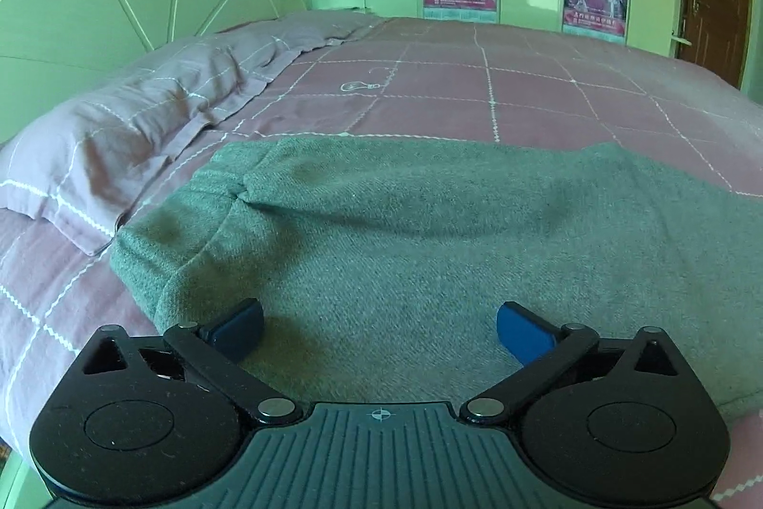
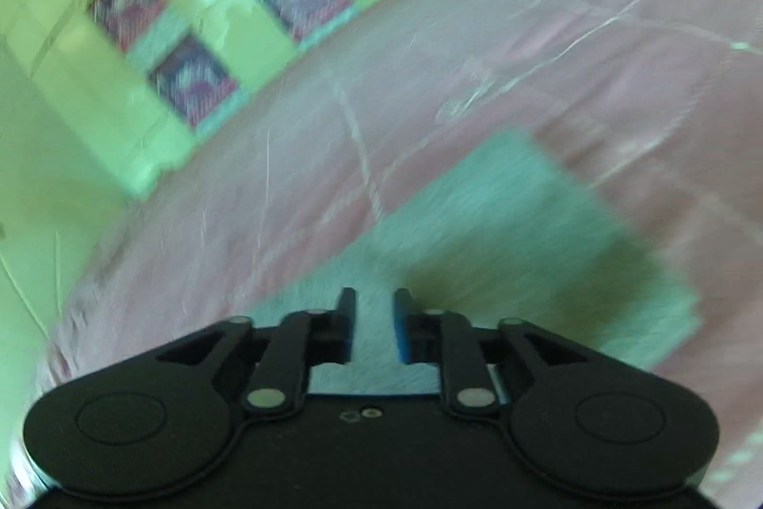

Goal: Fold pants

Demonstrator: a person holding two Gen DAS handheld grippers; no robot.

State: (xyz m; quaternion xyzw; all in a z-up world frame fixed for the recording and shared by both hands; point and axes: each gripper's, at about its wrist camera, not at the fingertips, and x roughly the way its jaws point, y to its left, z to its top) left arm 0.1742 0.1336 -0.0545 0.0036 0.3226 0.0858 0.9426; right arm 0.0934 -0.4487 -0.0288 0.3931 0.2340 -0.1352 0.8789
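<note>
The grey pants (image 1: 405, 232) lie flat on the pink bed (image 1: 524, 98); left gripper (image 1: 380, 330) spread wide above them, right gripper (image 2: 373, 325) slightly parted, pinching nothing. Best grab one end squarely, both layers together

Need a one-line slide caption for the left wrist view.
Left gripper open over green pants on pink checked bed, nothing between its jaws.

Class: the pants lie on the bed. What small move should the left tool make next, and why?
Probably lower the left tool onto the near edge of the pants and close: it is wide open with only flat cloth below, nothing gripped.
</note>
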